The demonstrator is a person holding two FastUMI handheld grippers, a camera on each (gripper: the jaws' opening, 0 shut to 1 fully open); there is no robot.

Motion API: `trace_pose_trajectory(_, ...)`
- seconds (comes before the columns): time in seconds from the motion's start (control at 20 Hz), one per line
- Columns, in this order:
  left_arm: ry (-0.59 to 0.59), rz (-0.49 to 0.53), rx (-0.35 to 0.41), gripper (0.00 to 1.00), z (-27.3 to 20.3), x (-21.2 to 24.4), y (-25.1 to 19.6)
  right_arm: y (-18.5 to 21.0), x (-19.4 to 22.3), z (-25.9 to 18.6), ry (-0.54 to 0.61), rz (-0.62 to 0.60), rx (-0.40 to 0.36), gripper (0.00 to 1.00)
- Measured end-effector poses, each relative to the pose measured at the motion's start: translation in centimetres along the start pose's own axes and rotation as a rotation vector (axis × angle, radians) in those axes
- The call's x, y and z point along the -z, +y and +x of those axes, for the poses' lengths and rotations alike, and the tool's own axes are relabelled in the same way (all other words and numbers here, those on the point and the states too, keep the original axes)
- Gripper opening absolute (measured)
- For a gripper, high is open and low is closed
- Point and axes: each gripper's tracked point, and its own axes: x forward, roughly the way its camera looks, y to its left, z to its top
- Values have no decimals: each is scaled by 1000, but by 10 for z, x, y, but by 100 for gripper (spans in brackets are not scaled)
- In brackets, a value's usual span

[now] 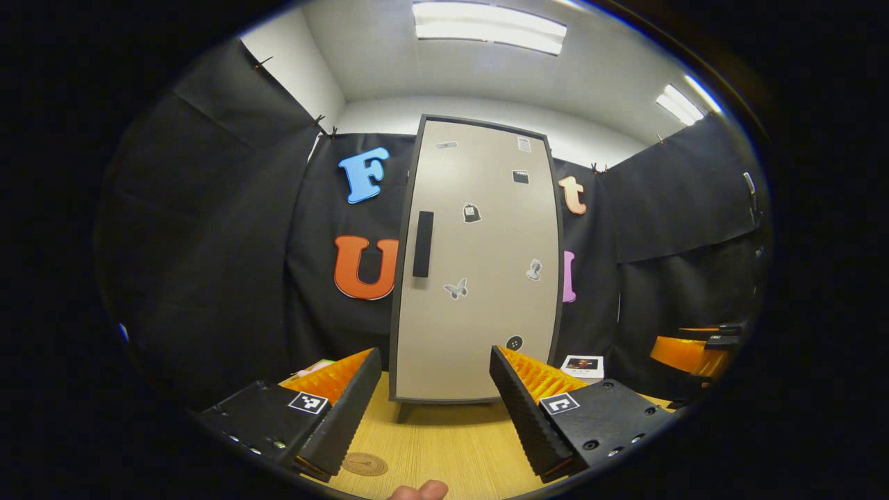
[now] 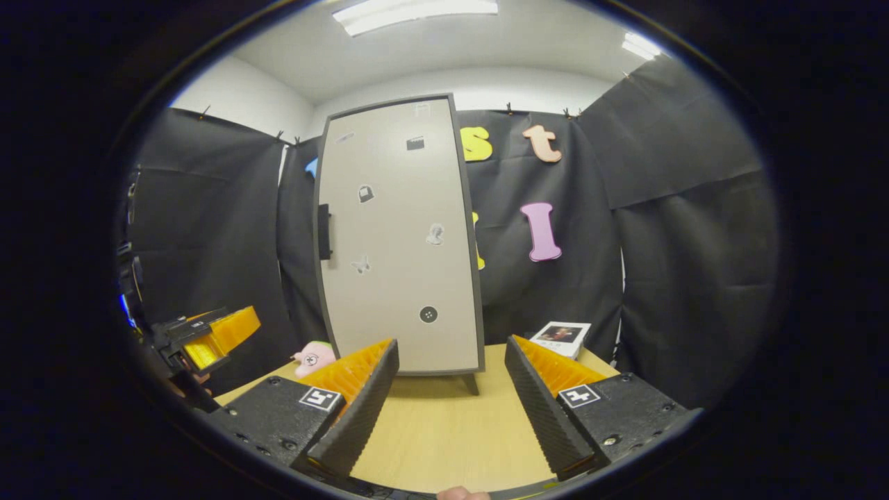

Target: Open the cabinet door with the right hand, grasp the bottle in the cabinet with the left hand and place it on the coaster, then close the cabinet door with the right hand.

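Left gripper (image 1: 434, 399) spread, holding nothing, aimed at cabinet; coaster (image 1: 364, 464) on table (image 1: 444, 444) at 6 o'clock, just beside its left finger; cabinet door (image 1: 479, 264) at 12 o'clock, closed, handle (image 1: 422, 244) on its left edge; bottle hidden behind door, position cannot be told; right gripper (image 2: 451, 399) spread, empty, well short of handle at 11 o'clock. Judgement: nothing done yet; opening, transfer and closing all remain.
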Motion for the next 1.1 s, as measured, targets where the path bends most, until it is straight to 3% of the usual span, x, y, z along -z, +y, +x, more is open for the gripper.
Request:
trace_pose_trajectory(0.05,-1,5,-1,95,0,-1,1,0,-3,1,-1,-3,-5,94)
trace_pose_trajectory(0.25,9,22,1,95,-1,3,2,5,-23,12,-11,7,-40,94)
trace_pose_trajectory(0.35,18,24,7,95,-4,5,1,17,-31,25,1,22,-85,99)
trace_pose_trajectory(0.45,21,27,4,95,-7,5,4,34,-40,38,21,20,-139,94)
trace_pose_trajectory(0.5,22,28,4,95,-9,5,4,43,-47,45,22,11,-164,99)
trace_pose_trajectory(0.6,23,35,2,95,-12,6,6,65,-62,63,12,-21,-219,94)
trace_pose_trajectory(0.65,26,39,0,95,-14,6,7,79,-69,74,2,-29,-257,98)
trace_pose_trajectory(0.7,28,39,3,95,-16,7,7,93,-74,85,8,-27,-293,94)
trace_pose_trajectory(0.85,41,37,11,95,-22,10,7,137,-84,119,53,-17,-388,98)
trace_pose_trajectory(0.95,46,33,13,95,-26,13,8,161,-94,146,49,-17,-421,94)
trace_pose_trajectory(1.0,50,34,14,95,-26,15,8,173,-96,161,53,-20,-430,99)
trace_pose_trajectory(1.1,63,36,12,95,-26,17,12,194,-94,187,80,-23,-438,98)
